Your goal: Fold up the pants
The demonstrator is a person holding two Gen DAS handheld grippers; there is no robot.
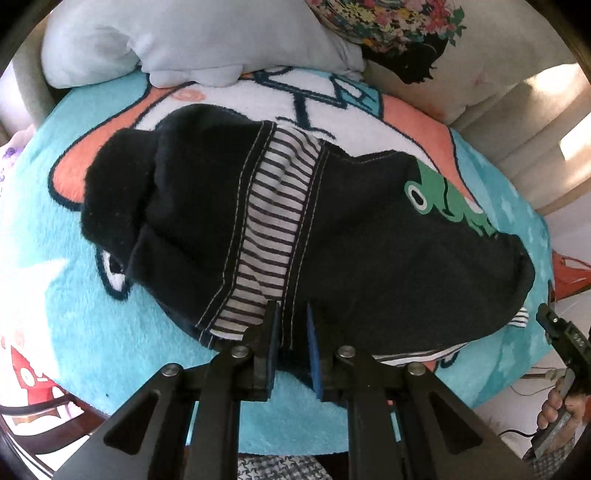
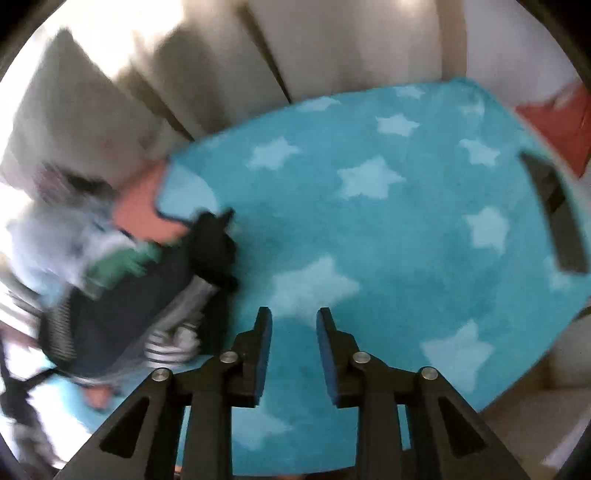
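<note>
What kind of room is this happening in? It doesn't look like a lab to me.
Most likely a home, perhaps a living room or child's room. Small dark pants lie on a fluffy turquoise star-patterned blanket, with a pale plush toy, a floral cushion and beige upholstery behind.

The right wrist view is smeared by motion: the pants at its left are a dark blur, their fold unreadable. In the left wrist view the pants hide much of the blanket print. The right claw is cut off at the right edge, its jaws unseen.
</note>
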